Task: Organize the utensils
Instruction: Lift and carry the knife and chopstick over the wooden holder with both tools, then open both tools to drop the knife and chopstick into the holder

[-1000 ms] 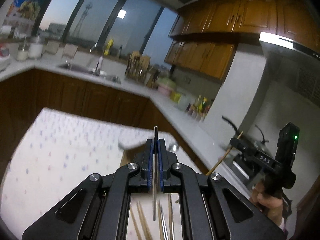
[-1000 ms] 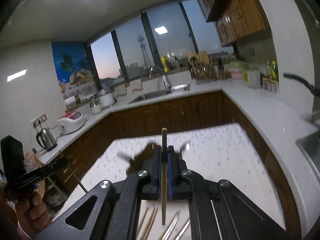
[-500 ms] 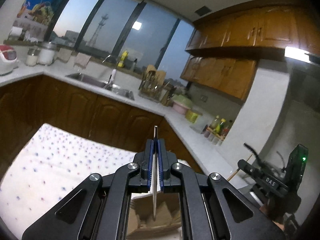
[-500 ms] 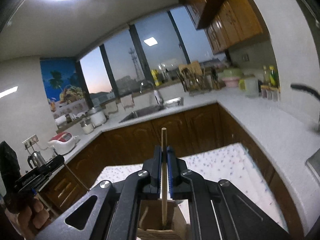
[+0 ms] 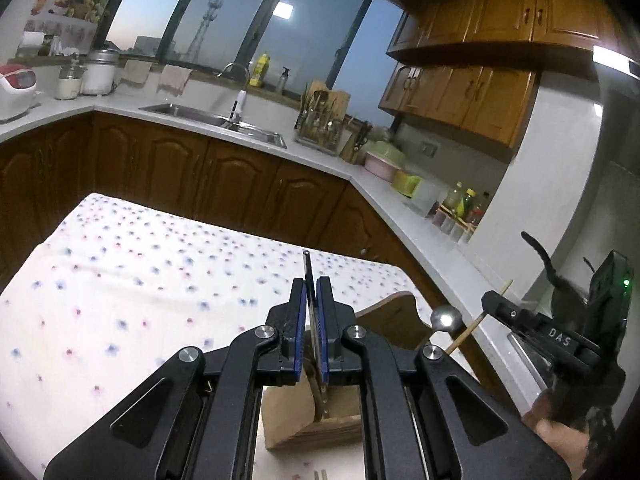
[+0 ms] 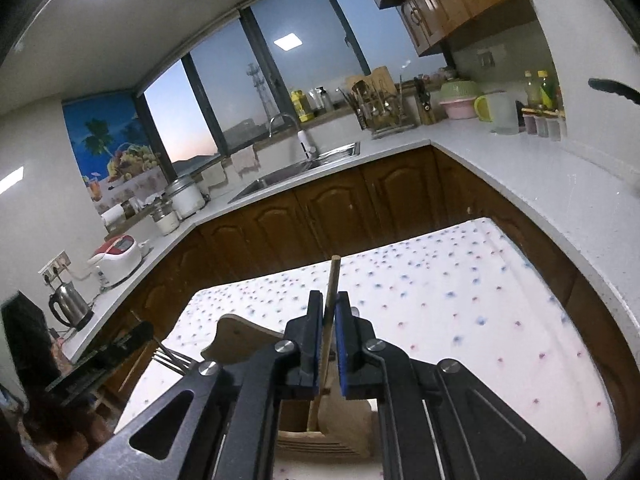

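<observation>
Left gripper (image 5: 312, 292) has its blue-padded jaws nearly closed on a slim metal utensil handle (image 5: 307, 270), which stands upright between them with its dark tip poking above the pads; its lower end reaches down into a wooden utensil holder (image 5: 316, 412) sitting directly below on the table. In the right wrist view this same gripper shows at the far left edge (image 6: 120, 346), and a fork head (image 6: 170, 358) juts out of it, tines pointing right, just beside the holder's curved back. The table is covered with a white cloth with small coloured flowers (image 5: 140, 272). From the left view, a round metal spoon bowl or ladle head (image 5: 446, 318) sticks up just to the right of the holder's raised back panel (image 5: 394, 316); I cannot tell what carries it.

Right gripper (image 6: 329, 320) is pinched almost shut on a wooden chopstick (image 6: 334, 276), held upright and leaning slightly, its top end above the pads and its lower end going down into the wooden holder (image 6: 344, 420) below. Seen from the left view, the right gripper (image 5: 490, 306) is at the right edge with the chopstick (image 5: 472, 326) slanting through it.

Behind the table runs a white countertop (image 5: 320, 156) over brown cabinets, with a steel sink (image 5: 212, 120) under the window
</observation>
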A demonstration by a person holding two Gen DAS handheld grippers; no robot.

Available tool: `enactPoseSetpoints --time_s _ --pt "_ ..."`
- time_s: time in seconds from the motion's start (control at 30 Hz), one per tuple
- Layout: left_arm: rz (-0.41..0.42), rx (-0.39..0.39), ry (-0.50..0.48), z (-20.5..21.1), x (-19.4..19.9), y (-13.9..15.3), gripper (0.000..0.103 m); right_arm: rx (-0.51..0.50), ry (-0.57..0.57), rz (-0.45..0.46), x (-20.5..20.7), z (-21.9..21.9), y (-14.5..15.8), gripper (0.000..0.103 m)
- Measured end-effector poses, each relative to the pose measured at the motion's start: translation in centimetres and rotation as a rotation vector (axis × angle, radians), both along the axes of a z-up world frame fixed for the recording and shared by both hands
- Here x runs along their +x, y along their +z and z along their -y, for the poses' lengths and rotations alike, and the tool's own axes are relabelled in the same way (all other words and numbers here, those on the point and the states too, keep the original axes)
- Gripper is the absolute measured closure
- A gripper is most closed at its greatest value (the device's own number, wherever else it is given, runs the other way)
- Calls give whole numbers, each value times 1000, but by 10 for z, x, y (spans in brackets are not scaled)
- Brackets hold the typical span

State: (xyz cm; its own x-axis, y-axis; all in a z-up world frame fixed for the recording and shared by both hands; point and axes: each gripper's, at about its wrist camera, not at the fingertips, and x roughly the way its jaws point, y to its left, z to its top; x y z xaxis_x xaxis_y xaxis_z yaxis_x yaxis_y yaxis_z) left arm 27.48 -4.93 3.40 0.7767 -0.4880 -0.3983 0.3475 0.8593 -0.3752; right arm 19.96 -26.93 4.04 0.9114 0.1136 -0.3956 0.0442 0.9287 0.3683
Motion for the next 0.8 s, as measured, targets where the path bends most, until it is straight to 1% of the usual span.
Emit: enactPoseSetpoints --time_s 0.1,0.23,0.27,0.3,0.33,0.37,0.4,0.43,0.47,0.5,0.53,0.57,0.6,0.63,0.67,0.73,0.8 --pt "1 9 -3 2 2 2 99 -26 -2 -8 2 -3 3 97" --pt "-7 32 -13 5 1 7 98 -25 -5 -14 3 -4 4 96" --pt "-15 25 -18 3 -1 9 93 -23 -3 -16 4 -4 5 92" --pt "-17 14 -23 2 -2 12 75 -20 3 -20 5 -5 5 92" --pt "-9 1 -22 -2 -6 16 63 -15 7 -20 3 -5 6 89" --pt "14 -2 -5 -6 -13 22 45 -13 6 -19 1 -4 6 78" --pt "43 0 11 -10 -23 28 38 -5 11 -5 -4 -3 9 69" --pt "64 2 9 -12 -30 33 37 2 11 19 -11 -2 13 51" --pt "74 5 7 -15 -36 37 34 5 5 41 -18 0 16 38" --pt "85 9 8 -19 -44 40 28 4 -5 61 -25 1 19 35" --pt "97 10 15 -23 -52 42 23 0 -14 87 -36 1 24 32" --pt "107 10 22 -27 -59 43 16 -2 -20 99 -42 1 26 28" --pt "116 8 31 -32 -67 44 12 -2 -27 113 -52 2 29 24" --pt "121 7 39 -36 -74 43 12 0 -32 121 -58 4 30 17" --pt "118 6 47 -42 -83 41 12 3 -38 131 -67 5 31 13" --pt "103 2 54 -50 -92 36 11 -2 -58 135 -86 8 28 12" --pt "80 5 63 -57 -104 27 11 -4 -69 119 -97 9 22 12"
